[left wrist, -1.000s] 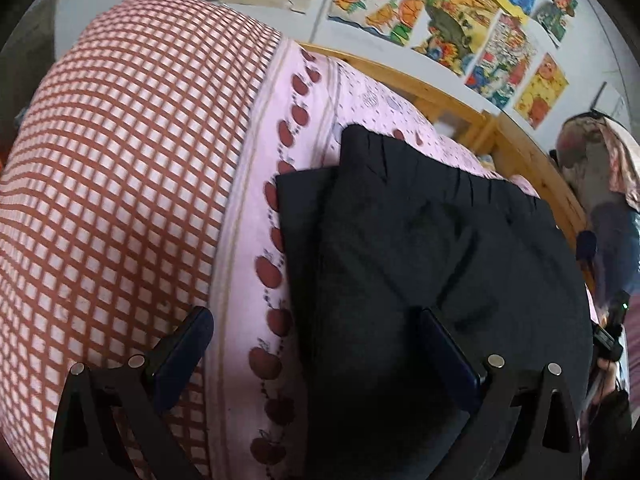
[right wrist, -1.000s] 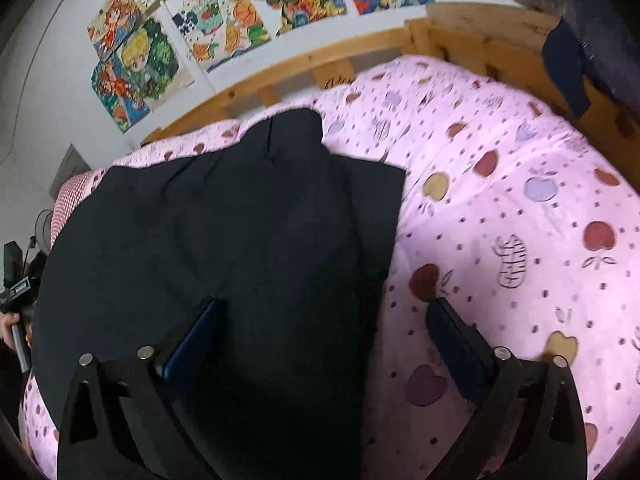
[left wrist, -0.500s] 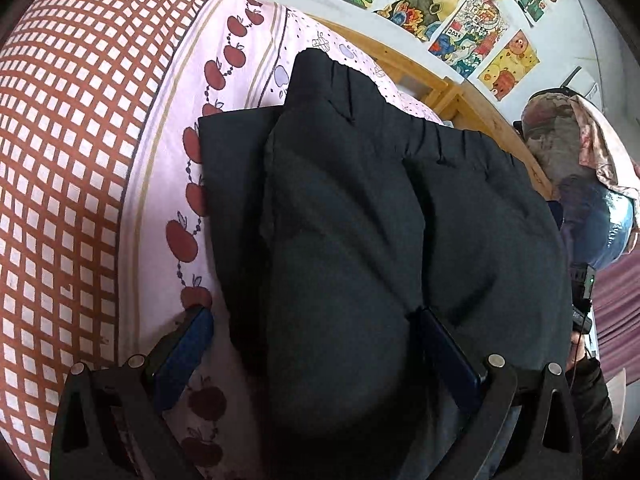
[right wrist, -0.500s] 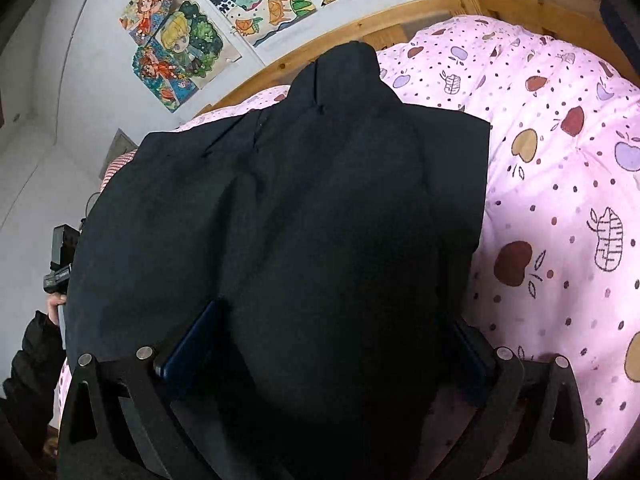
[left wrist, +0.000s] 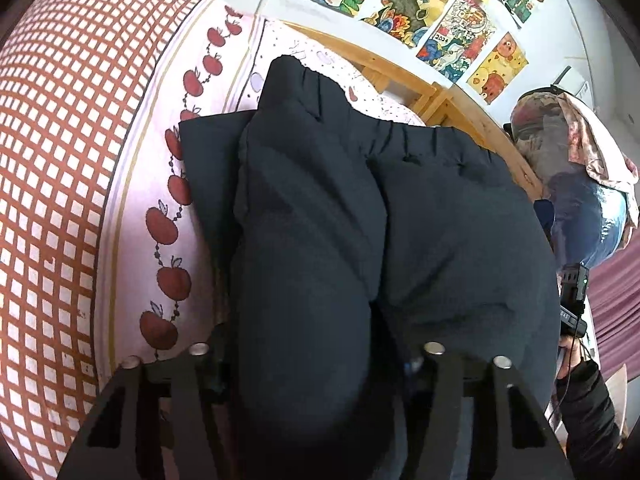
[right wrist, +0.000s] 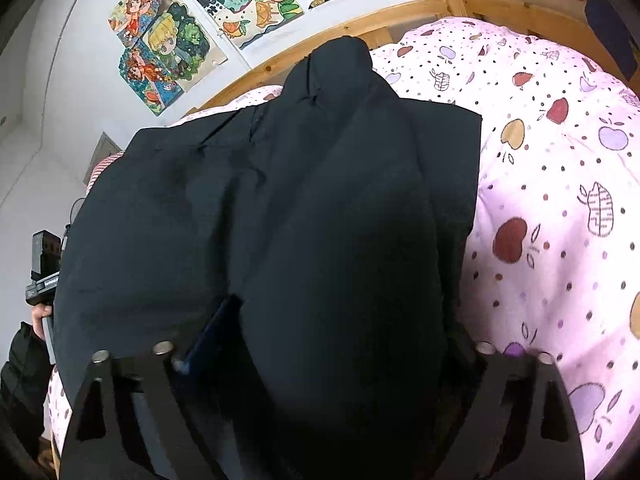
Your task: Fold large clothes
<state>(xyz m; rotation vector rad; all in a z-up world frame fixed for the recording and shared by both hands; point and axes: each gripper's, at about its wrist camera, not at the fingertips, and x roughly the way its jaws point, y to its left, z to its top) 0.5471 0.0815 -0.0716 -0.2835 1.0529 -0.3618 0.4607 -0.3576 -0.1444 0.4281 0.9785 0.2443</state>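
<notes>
Both tools have closed in since a second ago, when their fingers stood wide apart over the cloth. The left gripper (left wrist: 316, 344) is pinching a raised bunch of the one black gathered-waist garment (left wrist: 420, 208), and the right gripper (right wrist: 340, 344) pinches a second bunch of it (right wrist: 280, 200). The garment lies spread across the pink apple-print quilt (right wrist: 560, 200) on the wooden-framed bed (right wrist: 500, 4), beside one red-and-white checked pillow (left wrist: 68, 140). Seven bright cartoon drawings (right wrist: 256, 4) show on the white wall in the right view. One dark-sleeved hand (right wrist: 40, 316) holds a black device at the bed's edge.
</notes>
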